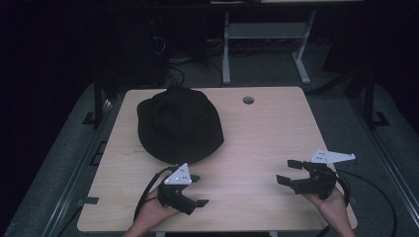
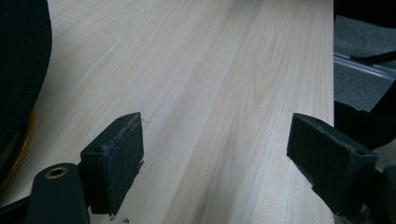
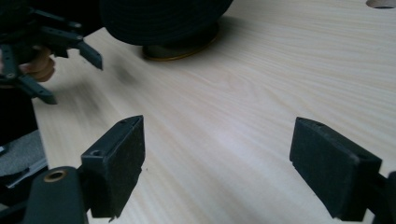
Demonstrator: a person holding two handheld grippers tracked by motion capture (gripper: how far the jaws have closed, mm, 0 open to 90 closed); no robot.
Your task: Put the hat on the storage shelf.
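My left gripper (image 1: pixel 196 190) is nearest the black hat (image 1: pixel 179 123), fingers apart, empty. Hat sits just ahead on the worktop (image 1: pixel 262 133), far-left. Right gripper (image 1: pixel 287 171) also spread, well apart from it.

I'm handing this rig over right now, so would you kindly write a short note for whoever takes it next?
Left gripper: open, holding nothing, over the near left part of the table, just in front of the hat's brim.
Right gripper: open, holding nothing, near the right edge.
Black hat: lies on the far left half of the table, on something with a yellowish rim.
Done: nothing gripped yet.
Left: probably reaching for the hat; the left gripper is closer.
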